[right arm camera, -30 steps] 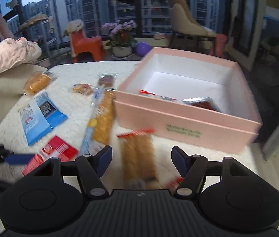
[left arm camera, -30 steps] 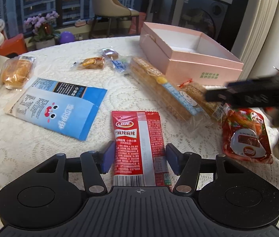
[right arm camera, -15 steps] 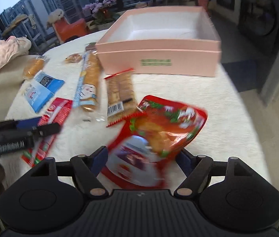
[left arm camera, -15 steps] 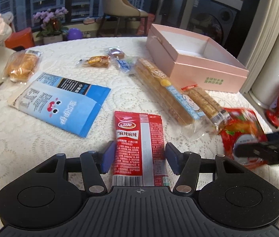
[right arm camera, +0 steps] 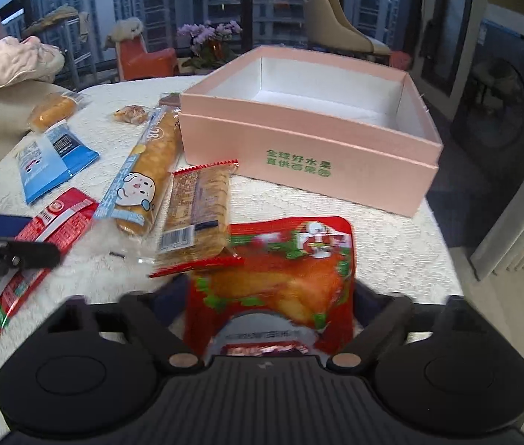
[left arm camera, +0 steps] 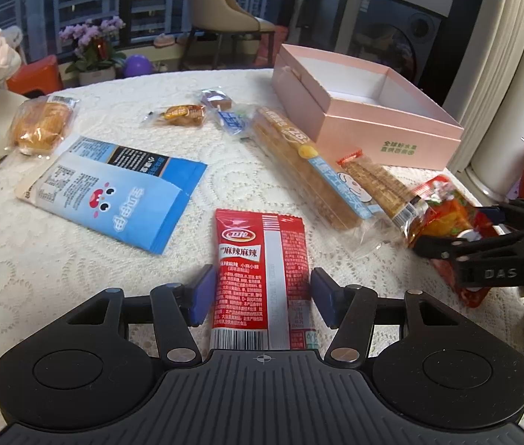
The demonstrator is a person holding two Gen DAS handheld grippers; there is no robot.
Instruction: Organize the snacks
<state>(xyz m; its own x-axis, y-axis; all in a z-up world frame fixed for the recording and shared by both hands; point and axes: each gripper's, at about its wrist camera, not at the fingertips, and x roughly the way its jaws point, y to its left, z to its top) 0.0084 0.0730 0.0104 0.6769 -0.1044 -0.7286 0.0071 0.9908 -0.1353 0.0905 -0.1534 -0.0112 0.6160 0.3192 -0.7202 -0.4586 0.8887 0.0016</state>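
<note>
A red spicy-strip packet (left arm camera: 258, 259) lies flat on the lace tablecloth (left arm camera: 58, 278). My left gripper (left arm camera: 262, 296) is open and straddles the packet's near end, one blue pad beside each long edge. A red chicken-snack pouch (right arm camera: 280, 259) lies near the right table edge. My right gripper (right arm camera: 269, 304) has it between its blurred fingers; the jaws are opening and the pads stand off the pouch's sides. From the left wrist view, the same pouch (left arm camera: 443, 215) shows under the right gripper's black fingers (left arm camera: 447, 248). The open pink box (right arm camera: 299, 141) stands just beyond.
A long bread-stick pack (left arm camera: 299, 163) and a cracker pack (left arm camera: 380, 181) lie between the two grippers. Two blue packets (left arm camera: 113, 193), a wrapped bun (left arm camera: 39, 126) and small sweets (left arm camera: 180, 115) lie further left. The table edge falls off at right (right arm camera: 440, 244).
The right gripper swung back from the pink box and came down over the red pouch, which now sits between its wider jaws. The left gripper stayed over the red packet.
</note>
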